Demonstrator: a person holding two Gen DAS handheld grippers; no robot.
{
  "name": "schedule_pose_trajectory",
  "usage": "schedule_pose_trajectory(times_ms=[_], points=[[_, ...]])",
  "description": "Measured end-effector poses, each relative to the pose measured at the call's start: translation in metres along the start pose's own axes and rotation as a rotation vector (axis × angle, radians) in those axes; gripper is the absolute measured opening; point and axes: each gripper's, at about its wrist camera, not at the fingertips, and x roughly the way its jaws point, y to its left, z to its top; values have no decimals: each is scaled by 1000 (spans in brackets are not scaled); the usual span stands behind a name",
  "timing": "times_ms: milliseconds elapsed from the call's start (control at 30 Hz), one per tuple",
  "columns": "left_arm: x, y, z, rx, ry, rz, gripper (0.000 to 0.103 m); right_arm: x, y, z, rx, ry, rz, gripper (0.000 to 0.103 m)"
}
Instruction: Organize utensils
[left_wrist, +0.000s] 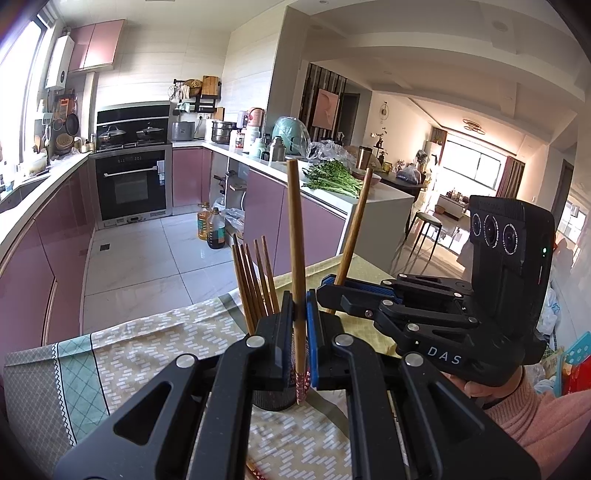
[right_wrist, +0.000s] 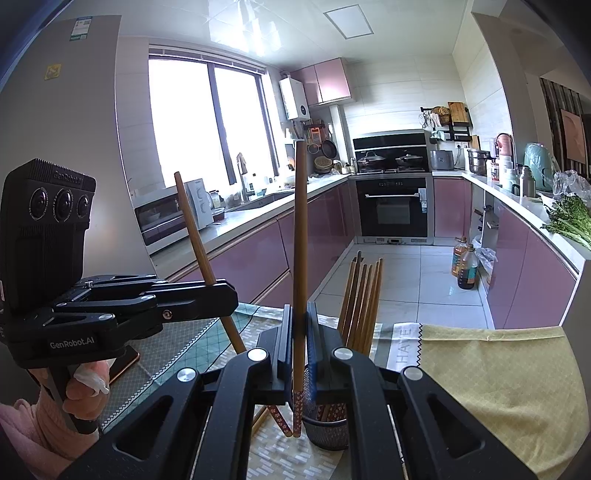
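Note:
My left gripper (left_wrist: 301, 314) is shut on a wooden chopstick (left_wrist: 295, 229) that stands nearly upright, patterned end down. My right gripper (right_wrist: 300, 325) is shut on a second upright chopstick (right_wrist: 301, 240). Each gripper shows in the other's view: the right gripper (left_wrist: 332, 291) with its tilted chopstick (left_wrist: 354, 229), the left gripper (right_wrist: 229, 295) with its leaning chopstick (right_wrist: 197, 236). A dark mesh holder (right_wrist: 328, 428) with several chopsticks (right_wrist: 364, 295) stands on the table just behind the fingers. The two held sticks' patterned ends meet just left of the holder (left_wrist: 271, 400).
A patterned tablecloth (left_wrist: 147, 350) covers the table, with a yellow cloth (right_wrist: 498, 387) at its right. A dark flat object with a copper edge (right_wrist: 125, 363) lies under the left gripper. Beyond the table edge are the kitchen floor, oil bottles (right_wrist: 465, 266) and pink cabinets.

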Motion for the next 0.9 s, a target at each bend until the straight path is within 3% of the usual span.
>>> schedule_pose_trajectory(times_ms=[900], points=[[-12, -15, 1, 23, -37, 43, 8, 18, -10, 22, 6, -27, -28, 6]])
